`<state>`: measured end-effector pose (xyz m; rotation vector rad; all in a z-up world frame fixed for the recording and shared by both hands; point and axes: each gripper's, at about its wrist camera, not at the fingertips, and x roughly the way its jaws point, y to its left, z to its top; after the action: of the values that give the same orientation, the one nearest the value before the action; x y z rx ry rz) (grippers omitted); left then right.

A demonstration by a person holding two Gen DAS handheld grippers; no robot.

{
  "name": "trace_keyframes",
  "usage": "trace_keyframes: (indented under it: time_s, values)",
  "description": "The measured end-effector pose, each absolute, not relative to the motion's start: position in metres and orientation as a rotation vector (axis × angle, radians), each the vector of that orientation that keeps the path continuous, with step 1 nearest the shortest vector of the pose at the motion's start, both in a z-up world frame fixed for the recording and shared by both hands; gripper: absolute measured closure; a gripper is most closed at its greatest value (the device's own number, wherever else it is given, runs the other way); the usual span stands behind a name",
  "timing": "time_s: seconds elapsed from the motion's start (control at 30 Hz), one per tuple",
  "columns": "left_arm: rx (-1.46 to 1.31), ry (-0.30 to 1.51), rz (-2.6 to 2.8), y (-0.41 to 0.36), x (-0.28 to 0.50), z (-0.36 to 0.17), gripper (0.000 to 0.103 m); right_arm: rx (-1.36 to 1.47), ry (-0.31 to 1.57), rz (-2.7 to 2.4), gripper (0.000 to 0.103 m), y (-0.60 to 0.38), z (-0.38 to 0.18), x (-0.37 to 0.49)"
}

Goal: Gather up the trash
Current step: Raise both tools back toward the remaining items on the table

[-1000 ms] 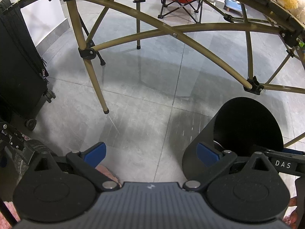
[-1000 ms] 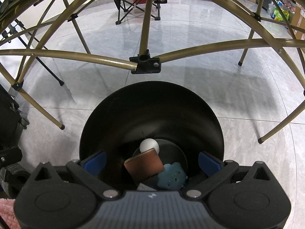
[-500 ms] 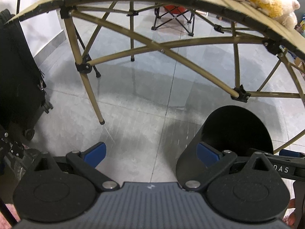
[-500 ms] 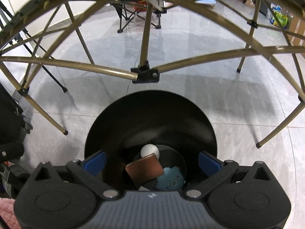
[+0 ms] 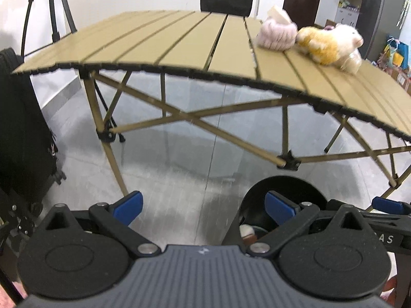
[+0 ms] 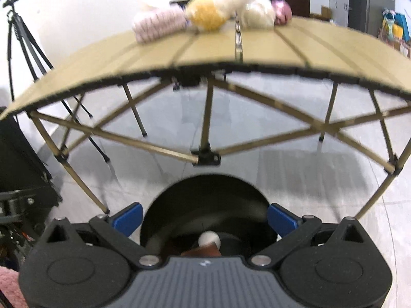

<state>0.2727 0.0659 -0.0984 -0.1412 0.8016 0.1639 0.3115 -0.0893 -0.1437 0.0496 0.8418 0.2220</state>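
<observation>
A black round trash bin [image 6: 205, 200] stands on the floor just below my right gripper [image 6: 205, 217], which is open and empty above its mouth. Inside I see a white ball [image 6: 208, 238] and a brown piece [image 6: 203, 252]. The bin also shows at the lower right of the left wrist view [image 5: 282, 192]. My left gripper [image 5: 203, 206] is open and empty over the floor to the bin's left. On the tan slatted folding table [image 5: 179, 43] lie a pink woolly item [image 5: 276, 34], a yellow-and-white plush toy [image 5: 328, 42] and a clear wrapped item [image 5: 353, 61].
The table's tan cross-braced legs [image 5: 108, 138] stand ahead of both grippers. A black suitcase [image 5: 20, 128] stands at the left, a tripod [image 6: 18, 38] by the wall, a black chair [image 5: 226, 0] behind the table. The floor is grey tile [image 5: 179, 179].
Both grippers have risen and tilted up from the bin. The table top and the items on it have come into view; the bin now sits lower in both views. Both stay open.
</observation>
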Motion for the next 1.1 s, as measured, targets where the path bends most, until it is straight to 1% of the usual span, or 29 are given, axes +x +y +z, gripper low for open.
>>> trace_keyframes:
  time_s: [0.23,0.5,0.8,1.1]
  values:
    - [-0.122,0.730,0.158,0.056,0.270,-0.075,0.000,0.025,0.716,0.239,0.000,-0.096,-0.106,0.302]
    - [-0.113,0.652,0.162,0.051,0.284,-0.048,0.000,0.031,0.606,0.234,0.000,-0.106,-0.071,0.310]
    - [-0.122,0.583,0.175,0.052,0.314,-0.024,0.000,0.037,0.523,0.230,0.000,-0.103,-0.053,0.338]
    - [-0.131,0.560,0.180,0.061,0.356,-0.009,0.000,0.035,0.477,0.230,0.000,-0.086,-0.040,0.389]
